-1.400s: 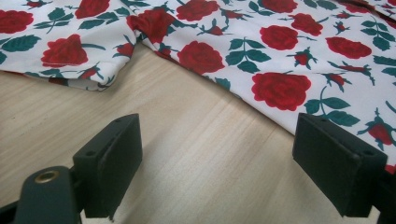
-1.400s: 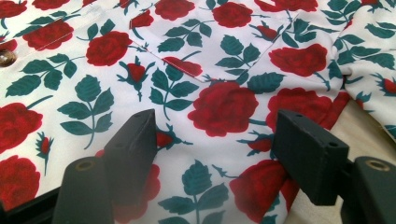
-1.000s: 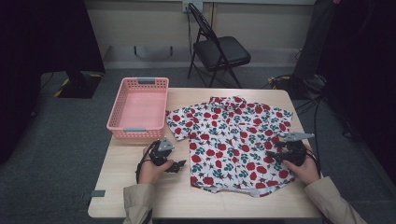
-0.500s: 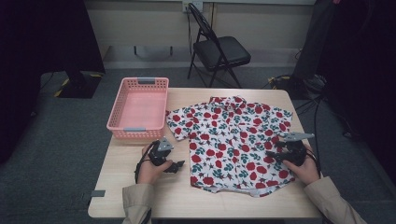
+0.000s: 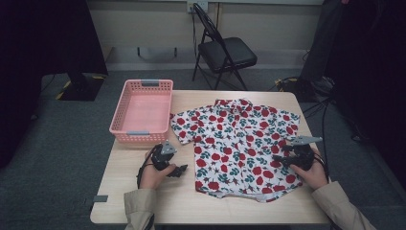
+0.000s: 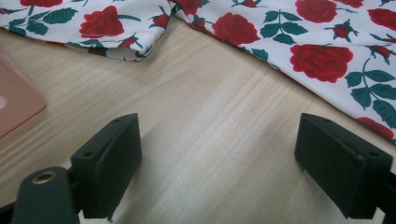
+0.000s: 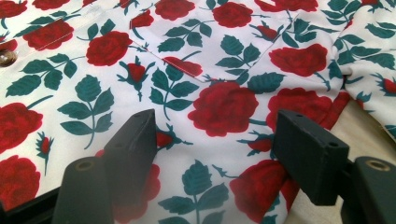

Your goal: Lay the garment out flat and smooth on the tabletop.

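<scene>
Since both sets of fingers are spread wide with nothing between them, I'd say no grab has been made yet. On the left gripper [image 6: 219, 172] the fingers [image 6: 109, 163] are apart over bare wood, with the shirt's hem edge just ahead and off to one side. On the right gripper [image 7: 224, 163] the fingers [image 7: 310, 156] are also apart, sitting right over the rose-print cloth near its side edge, close to touching it as far as I can tell.

The shirt [image 5: 239, 143] lies flat and face up on the surface [image 5: 143, 201], collar away from the person, sleeves out. A pink basket [image 5: 142, 111] sits just beside its left sleeve, looks empty.

My guess is this is the setup for a first fold. Next move probably needs the left gripper to slide over to the hem or sleeve edge, then both pinch a single layer cleanly before lifting.
</scene>
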Demonstrator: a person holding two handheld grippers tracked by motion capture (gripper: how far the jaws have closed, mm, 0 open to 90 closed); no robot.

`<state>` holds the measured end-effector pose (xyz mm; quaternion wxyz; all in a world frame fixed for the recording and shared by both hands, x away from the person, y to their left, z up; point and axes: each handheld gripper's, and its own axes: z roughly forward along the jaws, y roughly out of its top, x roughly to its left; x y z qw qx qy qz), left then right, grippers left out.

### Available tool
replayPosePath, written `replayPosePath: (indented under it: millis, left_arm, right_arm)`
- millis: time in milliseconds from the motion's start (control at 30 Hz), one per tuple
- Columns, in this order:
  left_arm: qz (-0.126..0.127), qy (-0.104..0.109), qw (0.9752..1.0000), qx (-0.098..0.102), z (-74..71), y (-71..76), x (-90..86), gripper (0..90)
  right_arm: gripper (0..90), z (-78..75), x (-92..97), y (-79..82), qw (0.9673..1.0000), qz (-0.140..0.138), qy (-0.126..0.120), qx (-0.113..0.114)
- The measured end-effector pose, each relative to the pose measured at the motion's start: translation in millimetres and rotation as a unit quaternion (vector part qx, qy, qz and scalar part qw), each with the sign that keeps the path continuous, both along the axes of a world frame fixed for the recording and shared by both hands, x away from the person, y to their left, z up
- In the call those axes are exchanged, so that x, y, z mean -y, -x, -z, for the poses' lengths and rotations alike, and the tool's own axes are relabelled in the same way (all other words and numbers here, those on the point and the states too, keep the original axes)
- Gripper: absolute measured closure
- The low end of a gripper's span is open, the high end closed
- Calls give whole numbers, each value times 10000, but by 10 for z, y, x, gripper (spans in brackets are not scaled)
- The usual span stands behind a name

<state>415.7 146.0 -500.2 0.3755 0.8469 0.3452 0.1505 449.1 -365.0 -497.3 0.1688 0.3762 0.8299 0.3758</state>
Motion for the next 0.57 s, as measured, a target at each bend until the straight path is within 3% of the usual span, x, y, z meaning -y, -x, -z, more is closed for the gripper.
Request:
replayPosePath:
  millis: [567]
  left_arm:
    - [-104, -30, 9999, -2, 3, -7, 2, 117]
  right_arm:
    - [299, 0, 0, 1, 10000, 1, 3, 1]
